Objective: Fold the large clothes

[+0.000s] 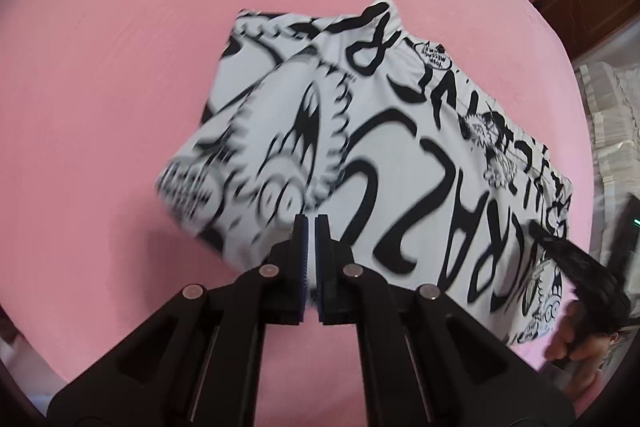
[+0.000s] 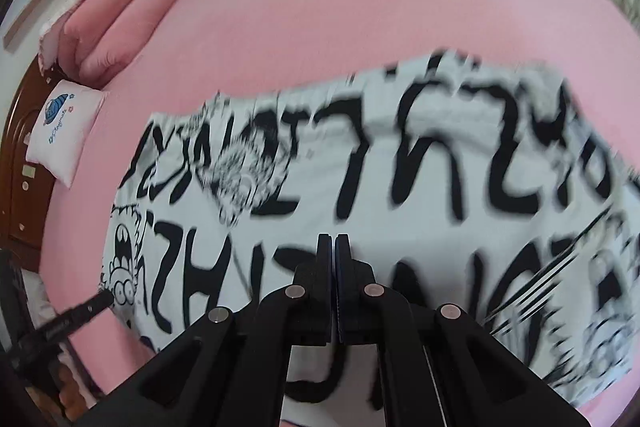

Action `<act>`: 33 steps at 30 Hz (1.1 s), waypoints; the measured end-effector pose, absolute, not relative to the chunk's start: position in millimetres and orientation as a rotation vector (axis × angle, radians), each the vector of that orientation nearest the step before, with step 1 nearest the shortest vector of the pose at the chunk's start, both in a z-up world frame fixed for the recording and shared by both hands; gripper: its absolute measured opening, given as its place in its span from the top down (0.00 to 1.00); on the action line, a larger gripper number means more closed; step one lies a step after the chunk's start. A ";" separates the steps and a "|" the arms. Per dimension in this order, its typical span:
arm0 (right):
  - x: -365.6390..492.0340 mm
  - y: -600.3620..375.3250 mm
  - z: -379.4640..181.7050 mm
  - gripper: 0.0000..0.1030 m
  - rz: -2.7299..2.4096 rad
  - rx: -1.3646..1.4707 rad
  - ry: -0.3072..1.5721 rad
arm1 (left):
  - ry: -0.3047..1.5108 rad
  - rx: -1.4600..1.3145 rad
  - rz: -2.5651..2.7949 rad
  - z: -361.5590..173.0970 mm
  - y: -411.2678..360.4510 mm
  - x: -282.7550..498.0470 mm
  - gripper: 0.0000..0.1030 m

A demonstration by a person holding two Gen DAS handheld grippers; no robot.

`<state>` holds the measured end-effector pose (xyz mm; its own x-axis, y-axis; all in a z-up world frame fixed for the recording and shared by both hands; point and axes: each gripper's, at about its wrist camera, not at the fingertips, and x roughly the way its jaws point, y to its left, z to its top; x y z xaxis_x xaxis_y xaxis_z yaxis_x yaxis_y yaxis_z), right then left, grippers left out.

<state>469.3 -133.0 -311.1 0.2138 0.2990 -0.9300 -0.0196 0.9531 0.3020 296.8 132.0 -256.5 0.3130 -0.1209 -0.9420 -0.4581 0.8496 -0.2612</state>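
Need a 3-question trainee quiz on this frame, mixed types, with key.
1. True or false: the black-and-white printed garment lies on a pink bed sheet.
2. Multiple choice: the left tongs appear A) wide open, B) closed on the garment's edge, C) out of view.
3. Fill in: beside the sheet's edge in the right wrist view lies a small white ____ with a blue print.

Key: 1 true; 2 B; 3 pillow.

Pink bed [image 1: 120, 87] under printed garment [image 1: 380, 147], pillows [image 2: 60, 135].
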 end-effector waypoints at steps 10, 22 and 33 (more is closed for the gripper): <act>456.0 -104.9 -350.1 0.98 0.154 0.163 1.388 | 1.268 -0.745 0.259 -268.8 157.0 217.9 0.98; 471.7 -136.9 -354.4 0.98 0.167 0.317 1.445 | 1.104 -1.174 0.191 -314.4 185.5 195.2 0.45; 460.3 -123.6 -347.9 0.98 0.117 0.184 1.388 | 0.988 -1.444 0.152 -367.0 229.7 228.7 0.44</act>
